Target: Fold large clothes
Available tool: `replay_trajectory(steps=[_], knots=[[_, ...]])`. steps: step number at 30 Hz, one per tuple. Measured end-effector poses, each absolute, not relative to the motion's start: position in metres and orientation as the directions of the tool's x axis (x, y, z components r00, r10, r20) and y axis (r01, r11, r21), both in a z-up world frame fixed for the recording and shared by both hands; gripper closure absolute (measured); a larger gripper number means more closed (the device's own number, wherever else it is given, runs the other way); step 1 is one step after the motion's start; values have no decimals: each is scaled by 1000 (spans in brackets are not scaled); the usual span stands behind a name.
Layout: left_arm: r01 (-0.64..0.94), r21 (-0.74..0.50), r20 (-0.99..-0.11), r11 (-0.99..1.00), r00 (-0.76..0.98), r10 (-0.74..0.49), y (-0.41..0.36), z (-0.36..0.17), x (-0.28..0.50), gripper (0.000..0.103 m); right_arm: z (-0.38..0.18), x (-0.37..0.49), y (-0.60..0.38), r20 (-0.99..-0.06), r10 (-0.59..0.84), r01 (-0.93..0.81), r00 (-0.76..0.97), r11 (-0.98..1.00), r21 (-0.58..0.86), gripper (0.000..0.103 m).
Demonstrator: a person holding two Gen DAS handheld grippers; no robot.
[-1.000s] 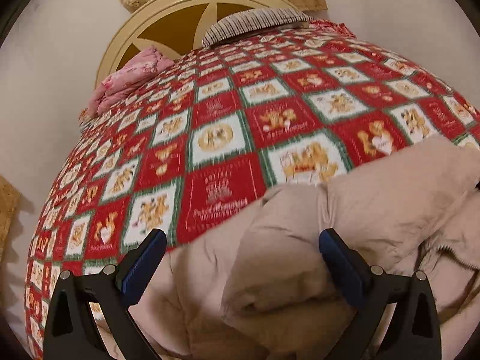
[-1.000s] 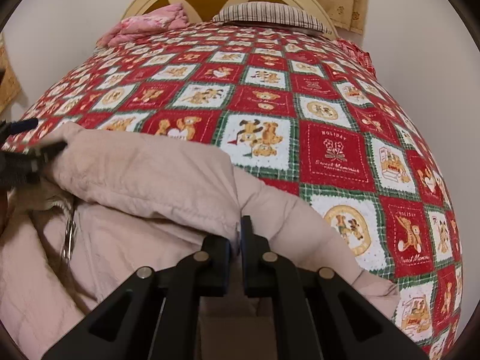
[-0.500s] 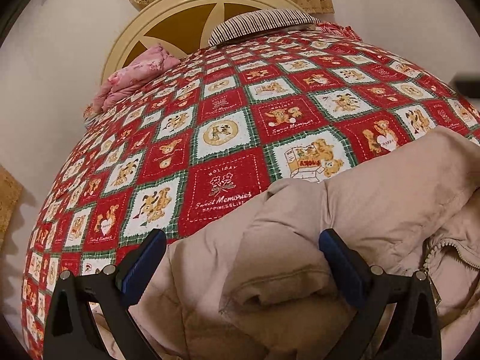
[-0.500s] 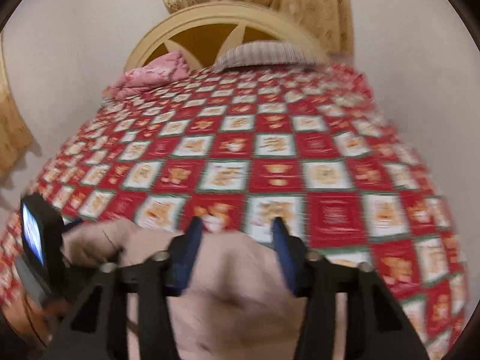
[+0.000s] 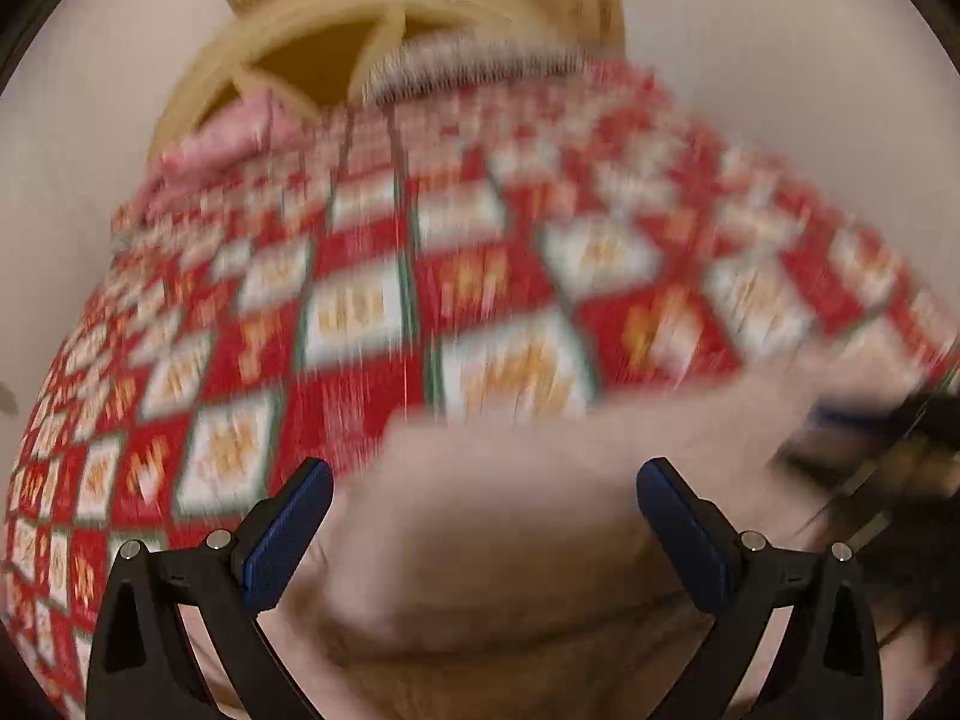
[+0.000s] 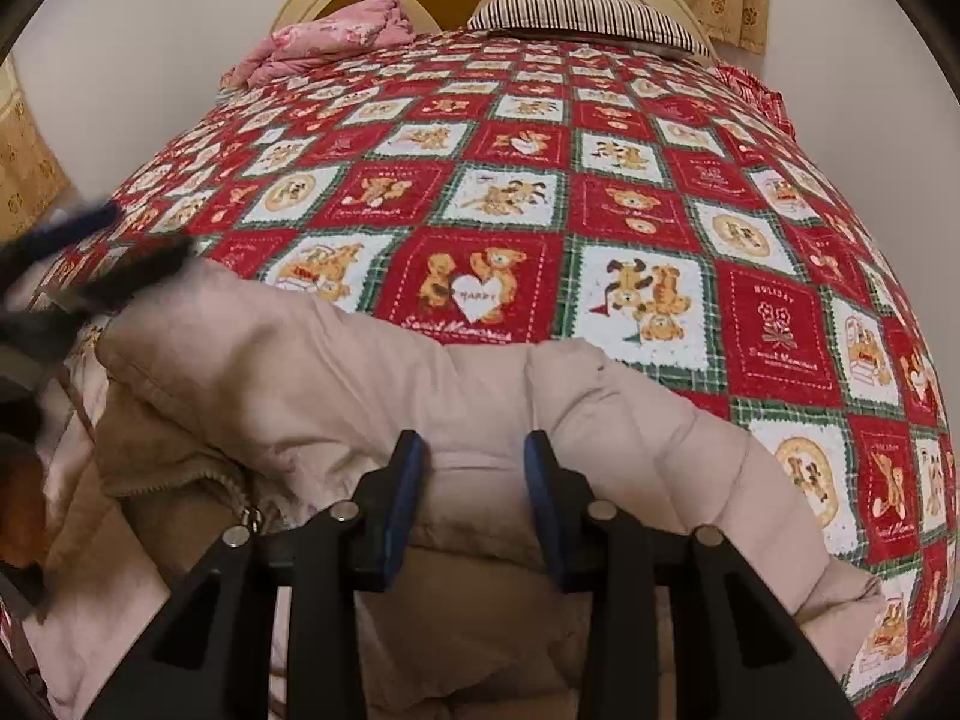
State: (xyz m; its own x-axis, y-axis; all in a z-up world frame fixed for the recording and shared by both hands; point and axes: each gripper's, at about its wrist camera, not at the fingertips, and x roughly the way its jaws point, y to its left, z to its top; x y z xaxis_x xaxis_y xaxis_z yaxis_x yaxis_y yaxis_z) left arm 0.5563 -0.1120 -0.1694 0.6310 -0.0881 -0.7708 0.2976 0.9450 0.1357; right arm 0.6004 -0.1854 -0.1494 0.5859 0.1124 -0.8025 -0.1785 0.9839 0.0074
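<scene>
Beige padded coat (image 6: 336, 372) heaped at quilt's (image 6: 600, 138) near edge. Left gripper (image 5: 485, 483) spread wide, gripping nothing, though badly blurred. Right gripper (image 6: 474, 468) closing over a sleeve ridge, not yet pinching. Risk: slick puffy fabric slipping out, folded sleeve springing back.

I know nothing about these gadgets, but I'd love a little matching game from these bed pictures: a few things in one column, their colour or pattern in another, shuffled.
Things:
1. padded jacket
2. pillow
3. folded blanket
4. bedspread

Looks:
A. dark and light stripes
B. red and white squares with teddy bears
C. pale beige-pink, plain
D. pink, floral

Pairs: 1-C, 2-A, 3-D, 4-B
</scene>
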Motion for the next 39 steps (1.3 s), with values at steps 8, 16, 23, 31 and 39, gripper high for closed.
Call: replay_trajectory(steps=[8,16,23,31,39], knots=[[252,15,-790,967,597,-143,-97,-196,561,1,-164,602,-190,-771,117,-145,625,989,32,67],[230,-75,-793,970,576,-198,-84,-197,565,1,-172,601,-191,-745,120,-128,656,991,47,67],[243,-421,-558,874,691,-460,-39,-130,534,1,-173,600,-193,-734,129,-128,667,990,57,67],[278,-385,-621,880,627,-470,-90,-141,568,1,-173,598,-193,-729,130,-129,672,990,58,67],[174,-278,-733,945,597,-326,-93,-191,582,1,-173,598,-197,-724,160,-133,671,987,94,67]])
